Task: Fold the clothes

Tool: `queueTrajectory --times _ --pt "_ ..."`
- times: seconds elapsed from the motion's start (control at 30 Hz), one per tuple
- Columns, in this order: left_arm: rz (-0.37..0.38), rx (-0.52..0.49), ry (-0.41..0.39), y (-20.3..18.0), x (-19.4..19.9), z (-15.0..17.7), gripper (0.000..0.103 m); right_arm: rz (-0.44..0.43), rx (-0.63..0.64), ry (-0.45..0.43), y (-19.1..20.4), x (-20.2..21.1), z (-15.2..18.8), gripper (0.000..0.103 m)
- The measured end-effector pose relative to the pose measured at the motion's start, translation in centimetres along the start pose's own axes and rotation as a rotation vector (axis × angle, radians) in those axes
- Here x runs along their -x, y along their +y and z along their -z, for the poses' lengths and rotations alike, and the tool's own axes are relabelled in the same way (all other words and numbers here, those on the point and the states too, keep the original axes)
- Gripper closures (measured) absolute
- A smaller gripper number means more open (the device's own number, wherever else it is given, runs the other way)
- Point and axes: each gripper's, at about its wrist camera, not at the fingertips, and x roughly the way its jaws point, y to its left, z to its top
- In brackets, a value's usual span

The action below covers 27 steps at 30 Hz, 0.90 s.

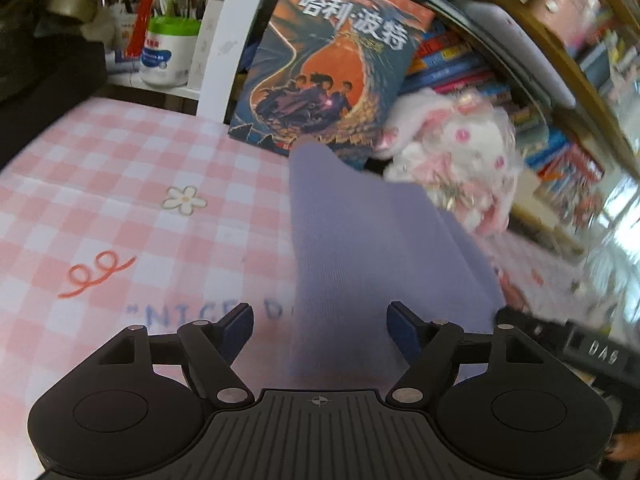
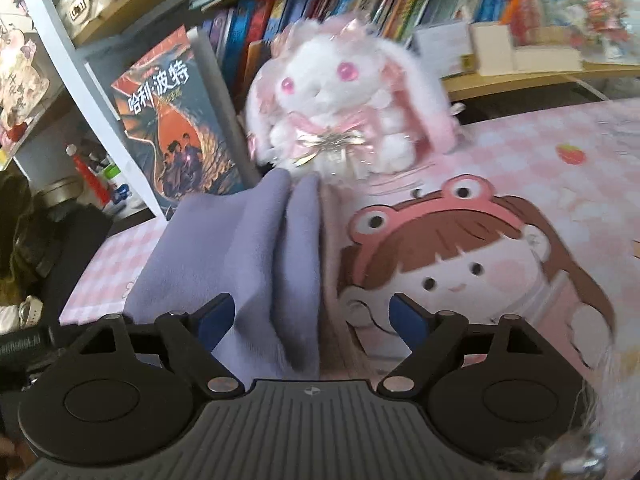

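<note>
The purple cloth lies in the middle of both pictures between the wide-open left gripper and right gripper, so pinch its edges evenly.

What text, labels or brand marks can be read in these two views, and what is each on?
"哈利·波特": book cover, also legible in the right wrist view.
"NICE D…": pink checked table mat, cut off by the purple garment.
"DAS": black part at the right edge.
White tub label and shelved book spines: too blurred.
</note>
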Motion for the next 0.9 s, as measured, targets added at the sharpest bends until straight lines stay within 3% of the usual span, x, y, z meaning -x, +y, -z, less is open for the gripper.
queueTrajectory --times 0.2,0.3,0.53,0.9 --pt "-0.09 -0.047 0.005 -1.4 1.7 2.3 0.025 0.081 0.086 0.006 1.7 2.5 2.3 0.014" --pt "-0.162 -0.052 -0.029 -2.0 2.9 3.8 0.016 0.112 0.123 0.017 2.4 3.7 3.9 0.01" --pt "-0.183 -0.135 -0.038 -3.2 4.1 5.8 0.01 0.156 0.149 0.071 2.9 5.2 6.9 0.003" --pt "-0.263 -0.238 -0.055 -3.7 4.9 7.0 0.004 0.2 0.136 0.072 2.8 5.9 7.4 0.0"
